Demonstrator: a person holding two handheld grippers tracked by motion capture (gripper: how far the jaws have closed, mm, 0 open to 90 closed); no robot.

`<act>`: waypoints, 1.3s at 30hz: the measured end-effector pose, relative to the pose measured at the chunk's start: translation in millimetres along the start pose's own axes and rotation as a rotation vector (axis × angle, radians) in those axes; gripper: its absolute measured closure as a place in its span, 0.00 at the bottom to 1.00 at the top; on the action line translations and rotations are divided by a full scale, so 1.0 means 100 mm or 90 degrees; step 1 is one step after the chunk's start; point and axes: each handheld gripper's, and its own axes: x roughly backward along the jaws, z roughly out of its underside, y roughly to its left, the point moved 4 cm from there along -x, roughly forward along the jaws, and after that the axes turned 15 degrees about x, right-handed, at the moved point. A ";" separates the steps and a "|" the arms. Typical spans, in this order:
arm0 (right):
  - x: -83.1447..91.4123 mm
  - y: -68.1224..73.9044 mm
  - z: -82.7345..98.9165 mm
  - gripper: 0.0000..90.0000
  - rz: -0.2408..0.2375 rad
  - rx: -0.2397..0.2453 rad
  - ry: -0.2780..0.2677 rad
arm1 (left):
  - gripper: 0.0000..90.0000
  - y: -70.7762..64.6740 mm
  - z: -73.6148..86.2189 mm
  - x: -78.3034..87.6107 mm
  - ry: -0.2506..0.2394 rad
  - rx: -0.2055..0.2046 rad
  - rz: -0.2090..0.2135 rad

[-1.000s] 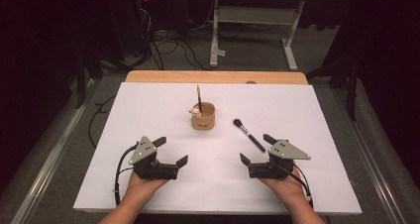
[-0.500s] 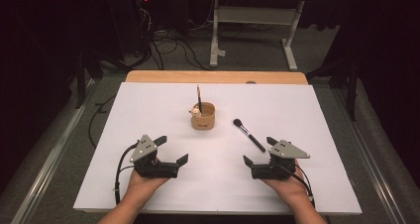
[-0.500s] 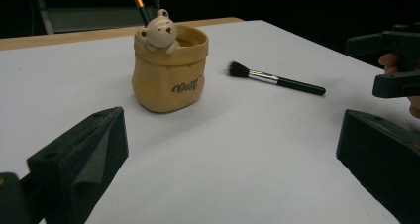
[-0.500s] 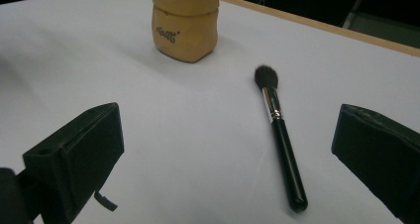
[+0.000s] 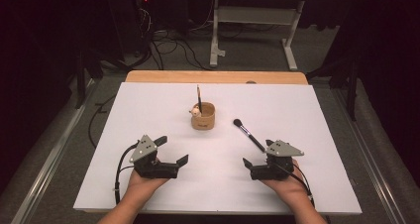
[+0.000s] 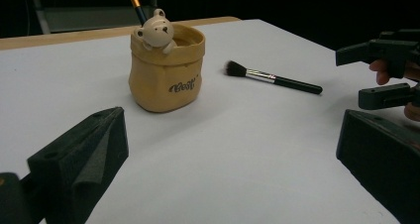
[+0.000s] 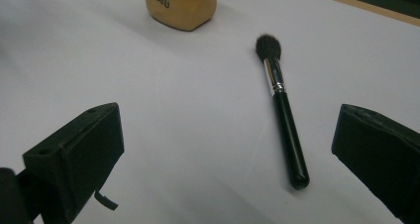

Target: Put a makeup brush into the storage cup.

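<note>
Makeup brush (image 5: 248, 134) lies flat on the white table sheet (image 5: 322, 115), right of centre in the high view, dark bristle head toward upper left, black handle running down-right toward the right gripper (image 5: 250, 168). In the right gripper view the makeup brush (image 7: 282, 107) sits centre-right of frame: bristles at top, silver ferrule below them, handle end at lower centre, lying between the lines of the two jaws but ahead of them, not touched. Right gripper's jaws stand wide apart, nothing between them; one jaw lower left of that frame, the other at the right edge. In the high view it sits at lower right, held in the person's right hand (image 5: 286, 187), handle end of the brush just beside its grey plate.

Tan bear pot (image 5: 203, 116) stands upright at centre of the high view, up-left of the bristles, apart from the brush. Small bear figure on its rim; a thin orange-and-black brush (image 5: 198, 98) stands in it. In the left gripper view the bear pot (image 6: 166, 68) is upper left of centre, the makeup brush (image 6: 273, 78) to its right, well apart.

Left gripper (image 5: 173, 151) at lower left of the high view, in the left hand (image 5: 141, 184), jaws spread wide, empty, resting low over the sheet. Wooden table edge (image 5: 213, 77) shows beyond the sheet, at top.
</note>
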 end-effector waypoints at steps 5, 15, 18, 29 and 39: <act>-0.01 0.00 0.03 0.01 -0.004 0.001 0.027 | 0.01 -0.01 0.00 0.00 -0.001 -0.003 0.002; -0.07 0.00 0.08 0.01 -0.019 0.008 0.070 | 0.01 -0.01 0.00 0.01 -0.001 -0.005 0.004; -0.08 0.01 0.10 0.01 -0.025 0.012 0.082 | 0.01 -0.02 0.00 0.00 0.001 -0.004 0.006; -0.12 0.01 0.15 0.01 -0.037 0.012 0.122 | 0.01 -0.02 0.01 -0.01 0.005 -0.008 0.007; -0.13 0.00 0.17 0.01 -0.038 -0.006 0.134 | 0.01 -0.03 0.02 -0.01 0.009 -0.012 0.004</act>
